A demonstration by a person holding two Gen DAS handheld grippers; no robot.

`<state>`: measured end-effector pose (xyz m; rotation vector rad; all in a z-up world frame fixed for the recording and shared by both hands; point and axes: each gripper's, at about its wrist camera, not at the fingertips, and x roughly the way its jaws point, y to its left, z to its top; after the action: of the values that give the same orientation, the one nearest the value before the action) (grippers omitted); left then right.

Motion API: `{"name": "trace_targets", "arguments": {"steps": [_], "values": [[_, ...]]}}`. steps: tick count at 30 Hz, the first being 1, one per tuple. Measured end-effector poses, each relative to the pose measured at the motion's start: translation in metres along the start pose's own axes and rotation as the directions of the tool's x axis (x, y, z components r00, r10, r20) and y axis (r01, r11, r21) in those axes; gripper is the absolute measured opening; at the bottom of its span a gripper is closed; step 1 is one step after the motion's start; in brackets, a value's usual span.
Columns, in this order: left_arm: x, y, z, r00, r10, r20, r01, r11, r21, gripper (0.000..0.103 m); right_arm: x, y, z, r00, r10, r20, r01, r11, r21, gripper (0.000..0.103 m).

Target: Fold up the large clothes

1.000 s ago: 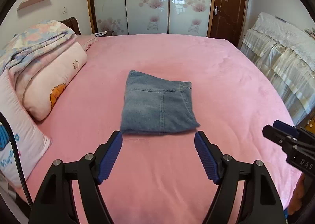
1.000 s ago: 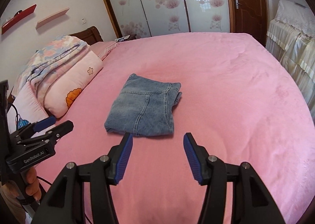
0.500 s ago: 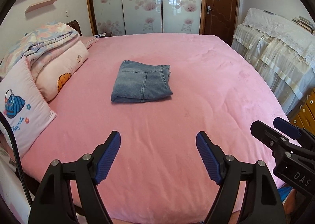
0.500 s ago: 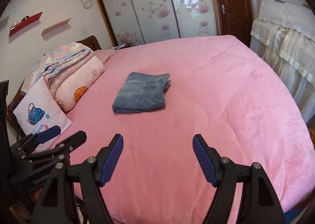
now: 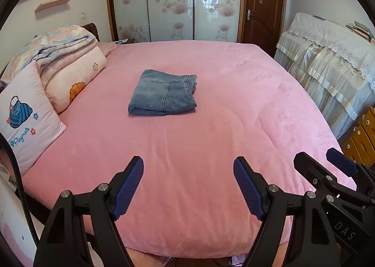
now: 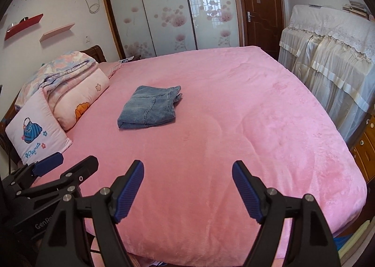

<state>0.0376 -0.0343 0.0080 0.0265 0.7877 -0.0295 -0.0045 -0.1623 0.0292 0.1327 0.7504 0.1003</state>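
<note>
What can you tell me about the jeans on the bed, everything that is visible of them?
The jeans are faded blue denim, folded into a compact, roughly square bundle. Several layers show at the near edge, with a seam running across the top and the waistband bunched at the right side. They lie flat on the pink blanket, near the middle of the bed, apart from the pillows on the left. Only the blanket touches them; neither gripper is near them.

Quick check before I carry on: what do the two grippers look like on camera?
Both match: black angular plastic frames with silver screw heads and ribbed blue pads on the jaws. The left gripper trails a black cable. The right gripper shows white "DAS" lettering; the left's side reads "GenRo", cut off.
</note>
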Motion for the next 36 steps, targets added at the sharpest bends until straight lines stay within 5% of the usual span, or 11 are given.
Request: {"name": "trace_targets", "arguments": {"steps": [36], "values": [[0.016,0.004,-0.008,0.999,0.007,-0.051,-0.008,1.000,-0.024,0.078,0.007,-0.002,-0.011,1.000,-0.026,-0.007,0.026,1.000,0.001,0.078]]}}
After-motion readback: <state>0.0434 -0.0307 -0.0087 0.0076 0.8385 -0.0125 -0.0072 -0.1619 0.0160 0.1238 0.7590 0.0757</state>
